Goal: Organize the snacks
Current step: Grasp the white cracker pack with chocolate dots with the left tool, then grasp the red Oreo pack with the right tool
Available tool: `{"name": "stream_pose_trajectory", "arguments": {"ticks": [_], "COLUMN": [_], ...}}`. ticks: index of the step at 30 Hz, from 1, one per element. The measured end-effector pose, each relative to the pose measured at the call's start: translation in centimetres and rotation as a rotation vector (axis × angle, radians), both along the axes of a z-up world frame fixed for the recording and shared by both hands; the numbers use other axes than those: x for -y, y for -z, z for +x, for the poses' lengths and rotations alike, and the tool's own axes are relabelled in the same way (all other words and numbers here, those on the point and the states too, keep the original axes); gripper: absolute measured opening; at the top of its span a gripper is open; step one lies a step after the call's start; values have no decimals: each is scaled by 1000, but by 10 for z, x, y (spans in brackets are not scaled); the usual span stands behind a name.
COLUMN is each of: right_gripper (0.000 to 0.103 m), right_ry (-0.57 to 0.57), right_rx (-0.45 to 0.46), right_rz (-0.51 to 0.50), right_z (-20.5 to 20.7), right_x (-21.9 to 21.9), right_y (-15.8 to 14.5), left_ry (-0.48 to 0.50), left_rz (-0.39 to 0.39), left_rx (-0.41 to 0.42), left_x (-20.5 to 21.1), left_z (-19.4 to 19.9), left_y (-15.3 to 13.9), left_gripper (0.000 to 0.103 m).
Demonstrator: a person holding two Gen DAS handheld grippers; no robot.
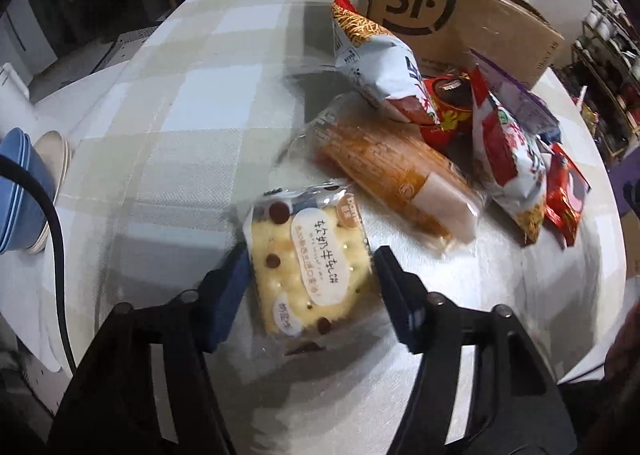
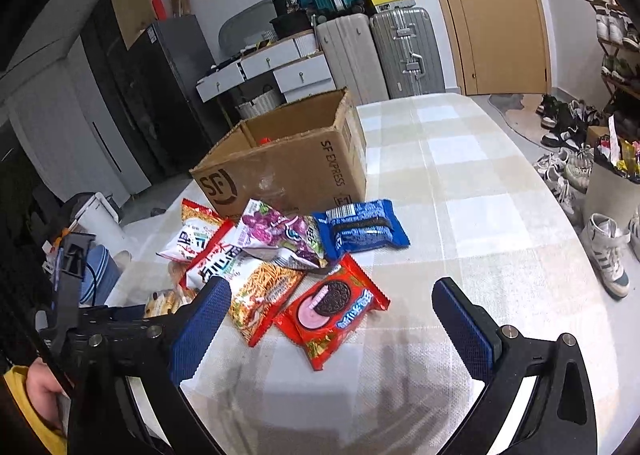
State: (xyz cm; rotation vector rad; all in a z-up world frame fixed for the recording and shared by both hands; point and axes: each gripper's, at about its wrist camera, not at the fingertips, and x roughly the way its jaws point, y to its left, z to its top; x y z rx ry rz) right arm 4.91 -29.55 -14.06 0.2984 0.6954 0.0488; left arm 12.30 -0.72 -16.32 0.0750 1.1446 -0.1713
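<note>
In the left wrist view, my left gripper is open with its blue pads on either side of a clear-wrapped yellow cracker pack on the table; whether the pads touch it I cannot tell. Beyond it lie a wrapped orange bread roll, noodle snack bags and the open SF cardboard box. In the right wrist view, my right gripper is open and empty above the table, just before a red Oreo pack. Behind that lie a noodle snack bag, a purple bag, a blue Oreo pack and the box.
The table has a checked cloth. Stacked blue and beige bowls sit at its left edge with a black cable over them. Suitcases, drawers, a door and shoes on the floor surround the table.
</note>
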Motion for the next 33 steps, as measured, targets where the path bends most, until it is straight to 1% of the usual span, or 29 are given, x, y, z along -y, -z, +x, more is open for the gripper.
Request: {"name": "stream_pose_trajectory", "arguments": {"ticks": [2, 8, 12, 16, 22, 23, 26, 30, 33], "right_gripper": [102, 102, 102, 102, 102, 102, 102, 102, 102], "right_ry": [-4, -39, -41, -31, -4, -2, -10, 6, 27], "right_rx": [-14, -53, -77, -114, -142, -142, -150, -190, -203], "right_rz": [1, 35, 4, -9, 15, 14, -7, -11, -67], "right_z": [1, 6, 8, 11, 21, 22, 31, 43, 49], "right_x": [0, -3, -8, -9, -6, -7, -13, -15, -17], "right_y": [2, 10, 14, 21, 29, 29, 32, 40, 43], "left_ry": [21, 39, 17, 14, 52, 51, 46, 51, 47], "left_rz": [-16, -12, -54, -114, -137, -152, -183, -212, -236], "left_rx": [-3, 16, 21, 36, 53, 63, 85, 86, 90], "left_x": [-3, -10, -21, -29, -23, -23, -26, -29, -32], "left_z": [-2, -6, -9, -16, -28, -29, -34, -38, -38], "left_y": [-1, 2, -1, -8, -16, -21, -30, -35, -38], "left_gripper": [59, 59, 59, 59, 59, 59, 59, 59, 59]}}
